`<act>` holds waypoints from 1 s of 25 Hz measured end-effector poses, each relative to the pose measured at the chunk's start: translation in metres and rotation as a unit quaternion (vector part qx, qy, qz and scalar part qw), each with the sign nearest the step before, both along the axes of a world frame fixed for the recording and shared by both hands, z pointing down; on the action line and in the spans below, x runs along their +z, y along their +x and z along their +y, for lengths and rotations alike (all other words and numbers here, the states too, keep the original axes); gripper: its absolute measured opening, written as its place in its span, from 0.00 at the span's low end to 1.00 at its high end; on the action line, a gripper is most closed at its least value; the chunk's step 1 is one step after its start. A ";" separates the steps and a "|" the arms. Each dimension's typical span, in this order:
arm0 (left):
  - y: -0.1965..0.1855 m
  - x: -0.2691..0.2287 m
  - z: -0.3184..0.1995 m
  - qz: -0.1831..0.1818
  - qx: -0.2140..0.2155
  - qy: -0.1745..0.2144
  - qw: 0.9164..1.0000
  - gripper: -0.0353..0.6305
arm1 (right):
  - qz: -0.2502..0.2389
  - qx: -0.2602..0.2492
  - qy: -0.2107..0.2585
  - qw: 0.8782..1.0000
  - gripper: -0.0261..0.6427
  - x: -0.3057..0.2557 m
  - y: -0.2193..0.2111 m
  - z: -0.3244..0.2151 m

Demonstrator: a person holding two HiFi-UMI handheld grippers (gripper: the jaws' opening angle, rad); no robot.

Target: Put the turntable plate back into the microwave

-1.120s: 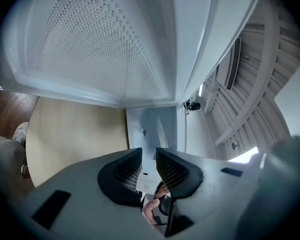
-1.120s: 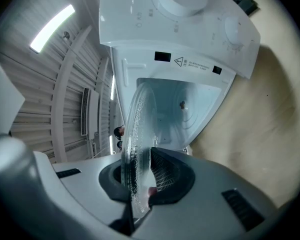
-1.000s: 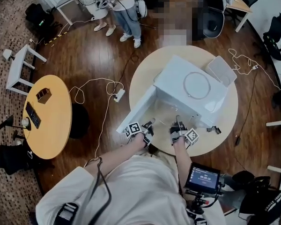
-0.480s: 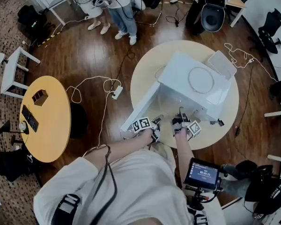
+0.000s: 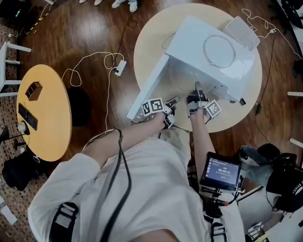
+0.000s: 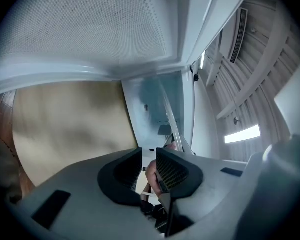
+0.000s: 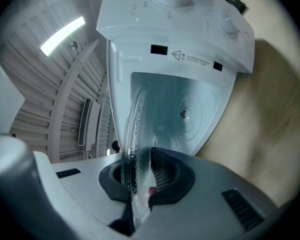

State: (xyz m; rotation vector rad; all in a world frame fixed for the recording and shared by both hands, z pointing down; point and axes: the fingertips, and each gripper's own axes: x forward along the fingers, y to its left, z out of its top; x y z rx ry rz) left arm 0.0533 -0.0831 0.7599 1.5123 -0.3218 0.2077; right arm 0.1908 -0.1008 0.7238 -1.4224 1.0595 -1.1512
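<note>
The white microwave (image 5: pixel 207 49) stands on a round table with its door (image 5: pixel 149 92) swung open to the left. My right gripper (image 5: pixel 197 96) is at the mouth of the cavity. In the right gripper view it (image 7: pixel 140 176) is shut on the rim of the clear glass turntable plate (image 7: pixel 135 129), which stands on edge in front of the empty cavity floor (image 7: pixel 190 116). My left gripper (image 5: pixel 170 106) is beside it, near the door. Its jaws (image 6: pixel 149 156) stand a narrow gap apart with nothing seen pressed between them. The plate's edge (image 6: pixel 172 124) runs just to their right.
A ring (image 5: pixel 219 51) lies on top of the microwave and a white tray (image 5: pixel 241 32) sits behind it. The perforated door (image 6: pixel 90 29) is close above the left gripper. A cable and power strip (image 5: pixel 119 67) lie on the floor. A yellow round table (image 5: pixel 43 115) stands at left.
Both grippers have moved a little closer to the microwave's opening, the right one carrying the plate. The head view has shifted down and nearer.
</note>
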 end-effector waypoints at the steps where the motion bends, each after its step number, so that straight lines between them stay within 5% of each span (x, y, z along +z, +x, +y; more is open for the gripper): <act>1: 0.000 0.001 0.002 -0.001 0.005 -0.002 1.000 0.16 | -0.003 0.000 -0.001 1.000 0.09 0.004 -0.001 0.001; 10: 0.031 0.016 0.016 0.002 0.061 -0.001 0.998 0.16 | -0.007 0.000 0.004 1.000 0.09 0.024 0.016 -0.015; 25: 0.031 0.021 0.010 0.007 0.045 0.004 0.999 0.16 | -0.006 0.006 0.016 1.000 0.09 0.037 0.030 -0.032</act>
